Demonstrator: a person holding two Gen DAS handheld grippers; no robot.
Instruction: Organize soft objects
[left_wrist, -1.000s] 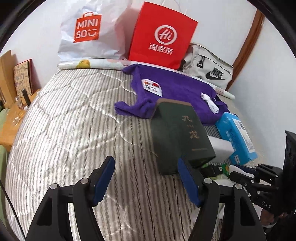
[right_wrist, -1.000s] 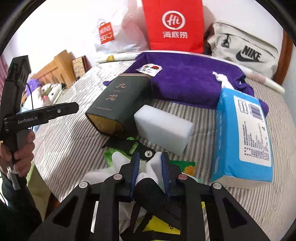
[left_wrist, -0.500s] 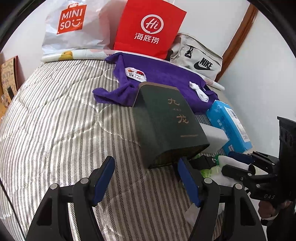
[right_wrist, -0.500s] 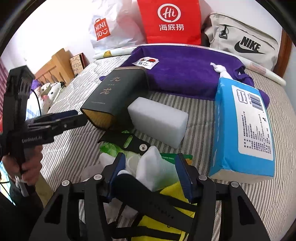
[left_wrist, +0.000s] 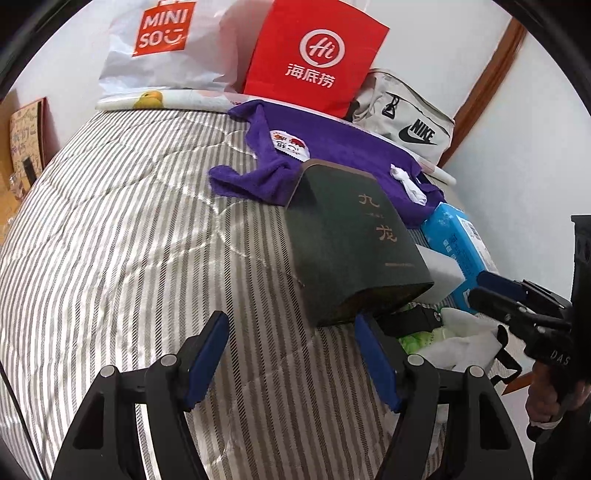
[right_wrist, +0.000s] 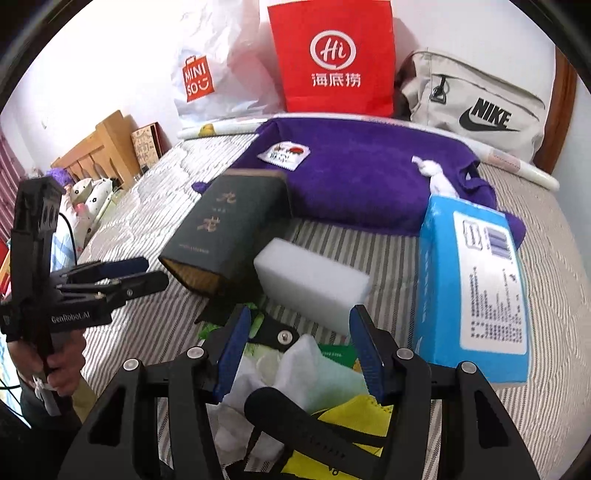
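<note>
Right wrist view: both hand-held grippers (right_wrist: 297, 341) (left_wrist: 291, 356) gape before NIKE bag (right_wrist: 476, 107).

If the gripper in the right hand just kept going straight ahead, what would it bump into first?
Most likely the white foam block, which lies just past the open right gripper. The crumpled white tissue sits low between its fingers and might brush first; depth is hard to judge.

Red Hi bag (right_wrist: 332, 59), Miniso bag (right_wrist: 207, 81), Nike bag (right_wrist: 476, 107) at wall; wood headboard (right_wrist: 99, 147) left.
</note>
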